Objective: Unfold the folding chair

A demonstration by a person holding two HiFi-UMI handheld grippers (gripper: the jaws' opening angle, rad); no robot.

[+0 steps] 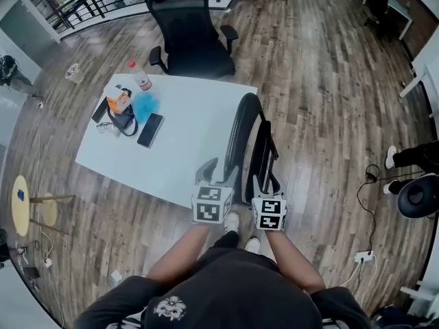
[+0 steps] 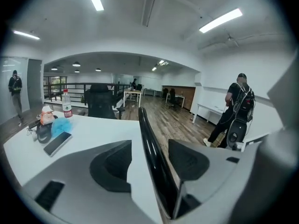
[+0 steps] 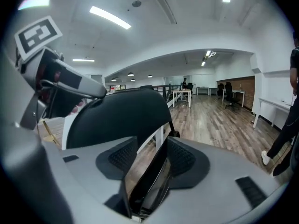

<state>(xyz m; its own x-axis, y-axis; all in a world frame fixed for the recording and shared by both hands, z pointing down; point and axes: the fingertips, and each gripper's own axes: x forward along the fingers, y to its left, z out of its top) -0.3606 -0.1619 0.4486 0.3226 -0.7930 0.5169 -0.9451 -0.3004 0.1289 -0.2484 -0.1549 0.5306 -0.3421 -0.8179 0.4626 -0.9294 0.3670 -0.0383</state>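
Observation:
The black folding chair (image 1: 241, 137) stands folded flat against the right edge of the white table (image 1: 185, 156), in front of me. In the head view both grippers are at its near end. My left gripper (image 1: 219, 175) is open, with the chair's glossy black frame tube (image 2: 148, 148) running between its jaws and a gap beside it on the left. My right gripper (image 1: 267, 185) straddles the folded seat's edge (image 3: 150, 181). Floor shows between that edge and the left pad, so it is open. The curved backrest (image 3: 119, 118) rises just behind.
On the table's far left lie a phone (image 1: 150, 129), a bottle (image 1: 140, 75), a blue cloth and a small bag. A black office chair (image 1: 190, 36) stands behind the table. A person's legs (image 1: 415, 157), a cable and a power strip (image 1: 362, 257) are at the right; a yellow stool (image 1: 21, 204) is at the left.

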